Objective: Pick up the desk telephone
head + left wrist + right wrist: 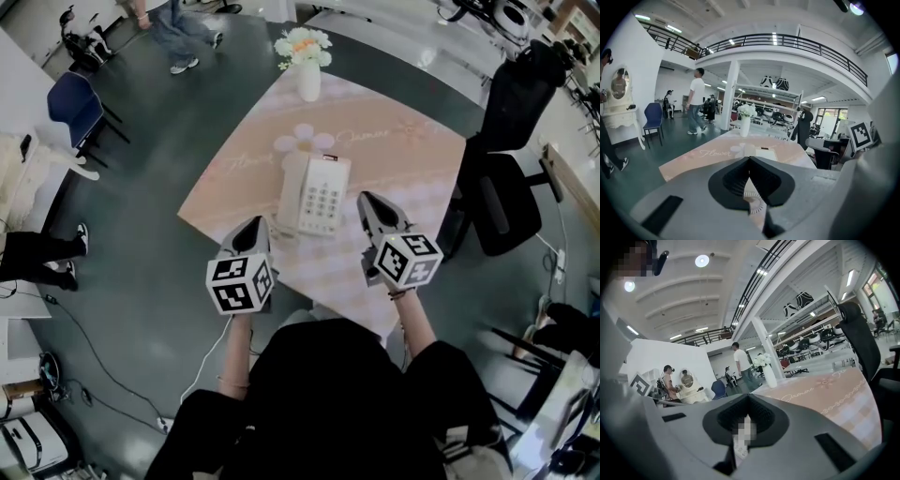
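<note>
The desk telephone (323, 195) is a cream, boxy plastic set with rounded corners. It lies flat near the middle of the surface (422, 159). Its long handset (292, 190) rests in the cradle on the set's left side, and a grid of small pale keys (322, 201) fills the right half.

The surface is covered by a matte pink cloth (230, 192), printed with a pale flower shape and looping script.

The left gripper (255, 228) sits near the telephone's near-left corner, and the right gripper (368, 201) is just beside its right edge. Neither is visibly touching the set. Both are smooth grey wedges with ribbed black pads, and each carries a cube with black-and-white square markers. On both, the jaws are pressed together with nothing clamped between them.

At the far edge stands a slim white vase (308, 81) holding a loose bunch of white and peach flowers (302, 44). A black padded office chair (502, 202) stands off the right side on the dark glossy floor (169, 159).
</note>
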The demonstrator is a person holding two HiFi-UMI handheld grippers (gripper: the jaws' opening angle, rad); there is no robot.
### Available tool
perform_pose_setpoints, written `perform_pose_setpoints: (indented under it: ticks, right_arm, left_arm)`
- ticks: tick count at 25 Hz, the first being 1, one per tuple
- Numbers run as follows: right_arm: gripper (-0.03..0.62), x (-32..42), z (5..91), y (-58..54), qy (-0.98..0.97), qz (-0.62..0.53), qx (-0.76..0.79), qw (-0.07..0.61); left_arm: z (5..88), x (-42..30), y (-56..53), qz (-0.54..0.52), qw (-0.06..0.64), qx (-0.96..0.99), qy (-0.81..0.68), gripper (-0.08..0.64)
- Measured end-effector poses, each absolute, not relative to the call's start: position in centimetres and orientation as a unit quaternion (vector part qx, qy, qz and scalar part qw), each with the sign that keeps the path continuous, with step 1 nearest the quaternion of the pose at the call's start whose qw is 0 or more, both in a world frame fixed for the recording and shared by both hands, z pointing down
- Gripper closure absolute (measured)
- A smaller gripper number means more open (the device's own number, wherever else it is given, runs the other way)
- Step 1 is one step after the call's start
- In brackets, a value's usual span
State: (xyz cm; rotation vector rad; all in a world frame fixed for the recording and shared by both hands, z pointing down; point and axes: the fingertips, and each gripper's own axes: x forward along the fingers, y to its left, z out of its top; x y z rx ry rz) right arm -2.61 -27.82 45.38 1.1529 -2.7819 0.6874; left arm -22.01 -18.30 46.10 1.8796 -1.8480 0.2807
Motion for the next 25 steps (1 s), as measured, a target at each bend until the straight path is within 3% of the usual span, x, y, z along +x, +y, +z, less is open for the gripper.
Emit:
perform_pose_setpoints:
  ticks: [16,22,25]
  right_arm:
    - [0.598,-4.4,50.3,-32.9,-0.866,0.279,0.413,0.049]
    - [0.595,-5.0,52.7,-34.4,-0.848,0.300,0.434,0.045]
    - [0.538,-4.9,53.8,-34.7,-0.835,0.316,0.449,0.041]
  left_arm:
    - [50.9,-21.0,-26.1,0.146,0.308,0.721,-0.604,0.558]
    - [53.0,-21.5,-28.2,0.149,0.323,0.723,-0.592,0.460]
    - [54.0,-21.6,-28.7,0.151,0.338,0.721,-0.586,0.417]
